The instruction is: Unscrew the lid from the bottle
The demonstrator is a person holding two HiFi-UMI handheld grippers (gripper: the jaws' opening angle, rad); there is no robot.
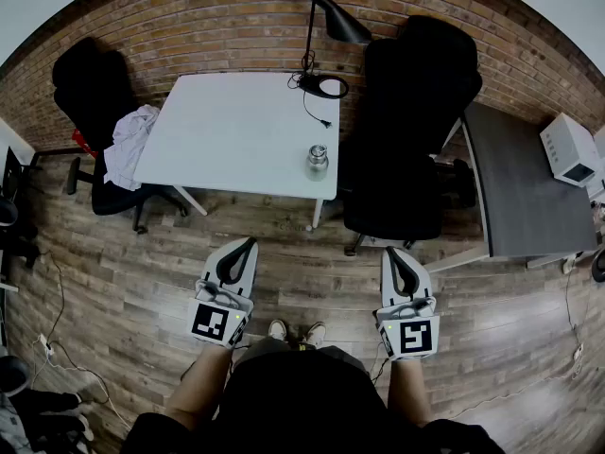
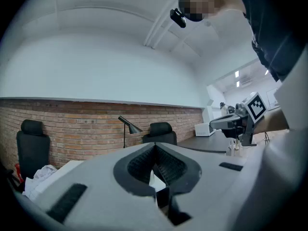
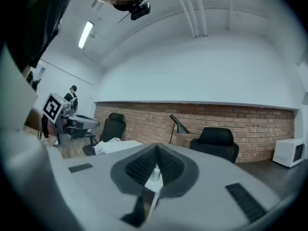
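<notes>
**Both grippers shut and empty, bottle far ahead on the table**

I hold the left gripper [image 1: 250,243] and right gripper [image 1: 390,252] level over bare wooden floor [image 1: 123,282], jaws pressed together with nothing in them, well apart from each other. The white table [image 1: 236,121] lies beyond a strip of open floor. The bottle [image 1: 317,163] stands upright near the table's near right corner, just inside the edge, lid [image 1: 318,150] on top; I cannot see inside. A black chair [image 1: 416,112] crowds the table's right side, with a grey desk [image 1: 529,187] further right. Another chair [image 1: 95,93] sits left. A lamp [image 1: 331,22] stands at the far edge.
</notes>
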